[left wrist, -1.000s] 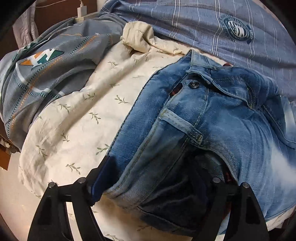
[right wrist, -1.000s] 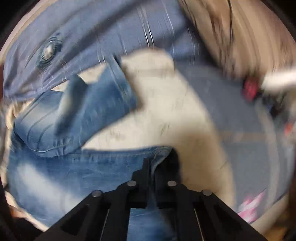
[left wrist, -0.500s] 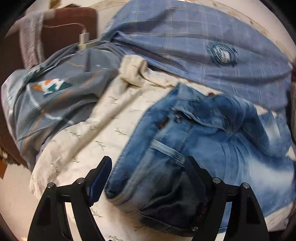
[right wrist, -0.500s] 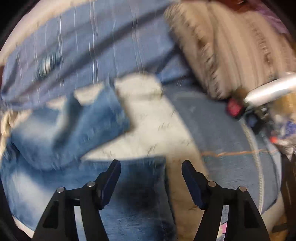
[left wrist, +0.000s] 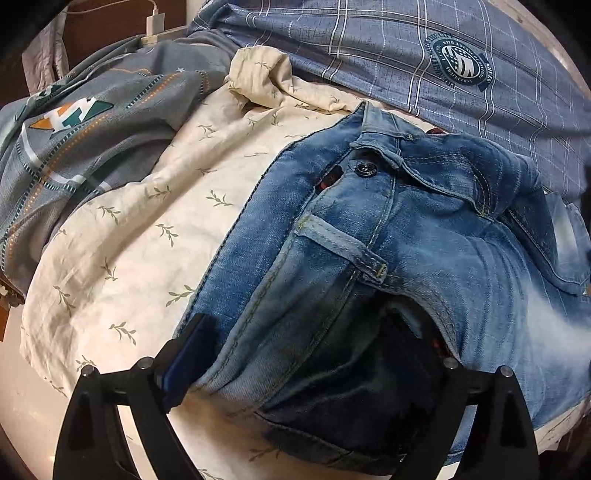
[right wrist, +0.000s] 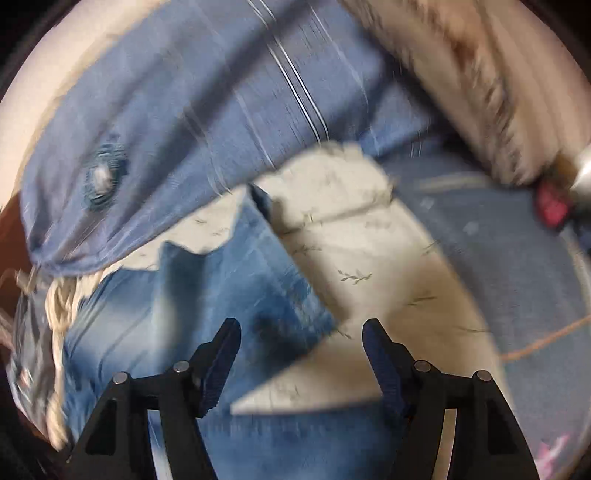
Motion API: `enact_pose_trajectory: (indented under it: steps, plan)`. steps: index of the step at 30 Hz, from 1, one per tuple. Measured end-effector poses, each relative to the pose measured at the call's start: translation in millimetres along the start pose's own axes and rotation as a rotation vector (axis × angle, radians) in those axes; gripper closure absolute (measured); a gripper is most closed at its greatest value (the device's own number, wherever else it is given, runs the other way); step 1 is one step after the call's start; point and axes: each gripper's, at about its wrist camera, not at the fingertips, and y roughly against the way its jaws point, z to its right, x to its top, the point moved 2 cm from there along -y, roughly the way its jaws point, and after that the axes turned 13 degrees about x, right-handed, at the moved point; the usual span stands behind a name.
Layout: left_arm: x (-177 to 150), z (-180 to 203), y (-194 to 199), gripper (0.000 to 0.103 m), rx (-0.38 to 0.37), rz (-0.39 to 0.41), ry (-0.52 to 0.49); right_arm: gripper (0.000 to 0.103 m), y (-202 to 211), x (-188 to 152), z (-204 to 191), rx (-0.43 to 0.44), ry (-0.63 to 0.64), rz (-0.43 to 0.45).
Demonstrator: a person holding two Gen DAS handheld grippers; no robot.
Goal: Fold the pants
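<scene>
Straddling the waistband end of the jeans [left wrist: 369, 258], the left claw [left wrist: 310, 369] has its jaws wide apart and they've just been opening further. Denim sits btwn them; left finger [left wrist: 192, 354] shows just beside the jeans' side seam, right finger is hidden behind the dark inner fold, so can't tell if either pad presses. Jeans lie bunched, metal button [left wrist: 365, 169] and belt loop [left wrist: 340, 247] facing up, on a cream leaf-print sheet [left wrist: 140, 229]. Beyond that: grey quilt w/ orange-green logo [left wrist: 74, 122] at left, blue plaid cover w/ round badge [left wrist: 458, 62] at top, white charger plug [left wrist: 155, 23] far top left.

Right claw [right wrist: 301, 350]: jaws apart, just been closing a bit, nothing pinched. It hangs over a jeans leg edge [right wrist: 240, 288] where denim meets the cream sheet [right wrist: 351, 266]. View is motion-blurred. Blue plaid cover [right wrist: 184, 110] above, a striped beige cloth [right wrist: 480, 74] top right, something small and red [right wrist: 552, 206] at the right edge, too blurred to name.
</scene>
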Motion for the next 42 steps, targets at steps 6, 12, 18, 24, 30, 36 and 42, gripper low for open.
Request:
enact_pose_trajectory:
  steps: [6,12,18,24,30,36,42]
  plan:
    - [2,-1,-5,0.007,-0.001,-0.001,0.009,0.088,16,-7,-52,-0.175,0.227,0.040]
    - [3,-1,-4,0.007,0.001,0.002,0.008,0.078,13,-27,-5,-0.339,0.140,-0.011]
    - [21,-10,26,0.007,-0.047,0.098,0.028,0.029,26,-30,10,-0.184,0.062,0.029]
    - [100,2,18,0.007,-0.213,0.132,0.032,0.029,49,8,6,-0.051,0.005,0.159]
    - [189,46,-40,0.007,-0.365,-0.026,0.074,0.029,24,29,7,-0.053,0.048,0.092]
    - [213,77,-114,0.033,-0.417,-0.214,0.118,0.029,9,38,9,-0.049,0.095,0.045]
    - [214,97,-135,0.078,-0.419,-0.222,0.097,0.029,2,53,12,-0.041,0.105,0.024]
